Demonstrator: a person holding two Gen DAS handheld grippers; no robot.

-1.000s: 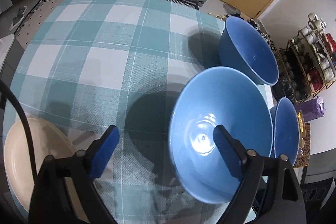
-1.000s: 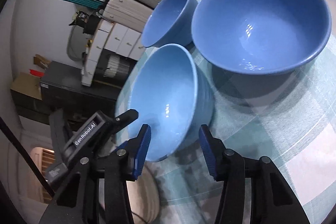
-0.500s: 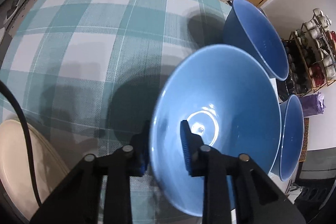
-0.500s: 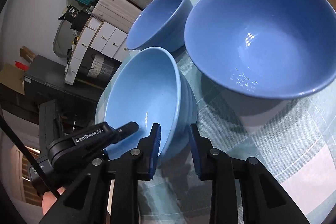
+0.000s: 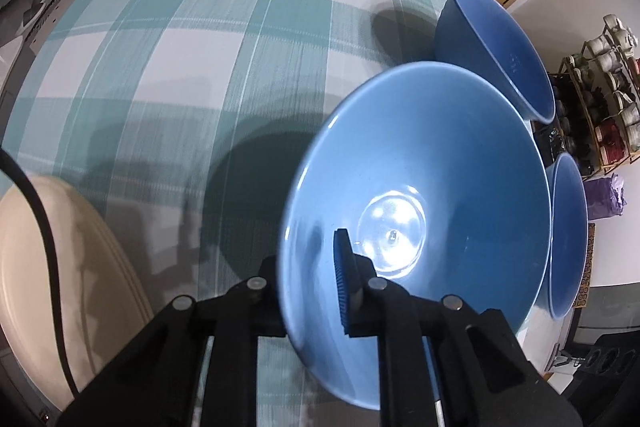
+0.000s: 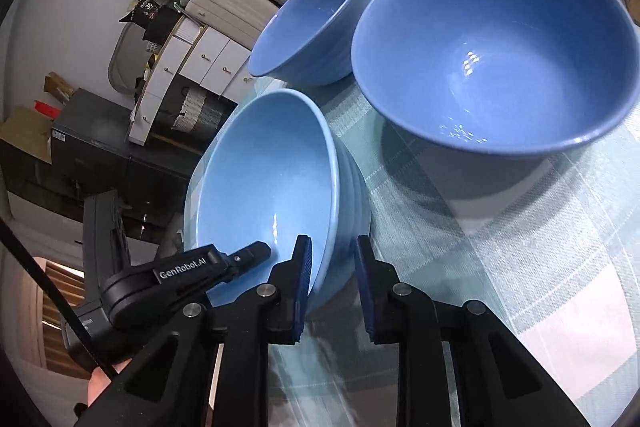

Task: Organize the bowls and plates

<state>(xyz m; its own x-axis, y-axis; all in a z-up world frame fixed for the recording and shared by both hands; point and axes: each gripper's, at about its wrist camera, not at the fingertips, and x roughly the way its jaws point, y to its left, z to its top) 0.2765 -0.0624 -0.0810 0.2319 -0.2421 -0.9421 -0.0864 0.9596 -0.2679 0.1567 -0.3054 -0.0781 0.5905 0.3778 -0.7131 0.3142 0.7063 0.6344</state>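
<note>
Light blue bowl (image 5: 416, 195): you have it by two spots on its near rim and it sits tipped, just in front of the other two bowls, near the table's right edge. Whether its foot touches the cloth I cannot tell.
Left gripper (image 5: 308, 287): closed on the rim, one pad inside the bowl and one behind the wall. The hold is thin and off-centre; in my judgement a quick lift could let the bowl swing or slide out.
Right gripper (image 6: 332, 275): narrowed around the same rim, inner pad against the inside; the outer pad seems to stand a little off the ribbed wall, so you may not have a firm grip here.
Two holds on one bowl: if your hands move unevenly you could twist the rim out of one of them.
Large dark blue bowl (image 6: 496, 43): just beside yours; a swing to the right would knock rim on rim.
Small blue bowl (image 6: 312, 27): behind, close enough to be struck too.
Cream plate (image 5: 52, 267): at the left, near the edge; mind the cable (image 5: 44, 227) crossing it.
Checked tablecloth (image 5: 192, 39): could drag under a sliding foot.
</note>
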